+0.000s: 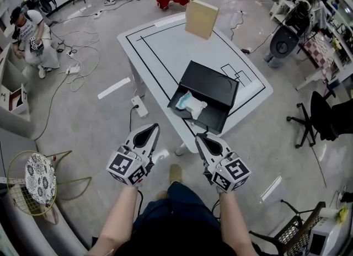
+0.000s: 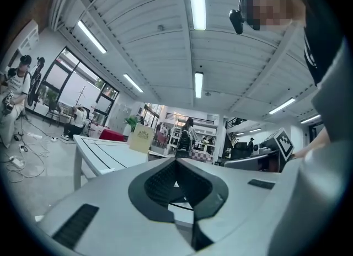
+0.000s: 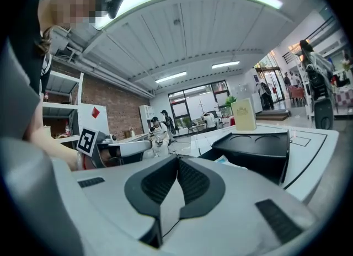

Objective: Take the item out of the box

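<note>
A black box (image 1: 205,96) lies open on the white table (image 1: 165,45), its lid folded back. Inside its near tray lies a white and light-blue packet (image 1: 190,104). Both grippers hang off the table's near corner, below tabletop height. My left gripper (image 1: 149,132) is shut and empty, to the left of the box. My right gripper (image 1: 199,140) is shut and empty, just short of the box's near corner. In the right gripper view the box (image 3: 259,149) and a bit of the packet (image 3: 225,161) show beyond the closed jaws (image 3: 177,164). The left gripper (image 2: 176,166) faces the table (image 2: 110,153).
A tan upright box (image 1: 201,19) with a green plant behind it stands at the table's far edge. A power strip (image 1: 137,106) and cables lie on the floor to the left. A wire stool (image 1: 38,179) stands at lower left, an office chair (image 1: 325,118) at right. A person sits far left.
</note>
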`<state>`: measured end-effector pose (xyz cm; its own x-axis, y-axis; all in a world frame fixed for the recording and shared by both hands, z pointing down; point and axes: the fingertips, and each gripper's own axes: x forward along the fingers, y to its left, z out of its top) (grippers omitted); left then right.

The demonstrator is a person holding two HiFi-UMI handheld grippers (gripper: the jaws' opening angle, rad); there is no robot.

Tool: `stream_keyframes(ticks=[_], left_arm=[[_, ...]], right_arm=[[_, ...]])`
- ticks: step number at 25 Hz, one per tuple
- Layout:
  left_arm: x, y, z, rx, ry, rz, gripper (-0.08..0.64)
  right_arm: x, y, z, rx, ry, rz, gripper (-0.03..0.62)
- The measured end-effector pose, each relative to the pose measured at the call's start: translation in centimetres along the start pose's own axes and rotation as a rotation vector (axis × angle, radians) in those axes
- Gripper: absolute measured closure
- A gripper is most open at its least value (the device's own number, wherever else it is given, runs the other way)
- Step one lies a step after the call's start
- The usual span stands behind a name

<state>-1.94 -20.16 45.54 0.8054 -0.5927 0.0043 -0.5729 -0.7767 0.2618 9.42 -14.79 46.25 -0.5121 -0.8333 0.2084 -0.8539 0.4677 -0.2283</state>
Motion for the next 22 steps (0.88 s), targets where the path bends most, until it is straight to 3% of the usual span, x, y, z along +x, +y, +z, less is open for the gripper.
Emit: stream_keyframes(ticks=[11, 22], left_arm=[[5.6, 2.8, -1.3, 0.002, 0.045, -0.003, 0.548], [8.9, 5.2, -3.2, -0.004, 0.089, 0.030, 0.548]], right_arm=[[4.7, -5.1, 0.2, -0.068, 0.122, -0.006, 0.588], [8.7, -9.2, -1.6, -0.147, 0.330, 0.012, 0.588]])
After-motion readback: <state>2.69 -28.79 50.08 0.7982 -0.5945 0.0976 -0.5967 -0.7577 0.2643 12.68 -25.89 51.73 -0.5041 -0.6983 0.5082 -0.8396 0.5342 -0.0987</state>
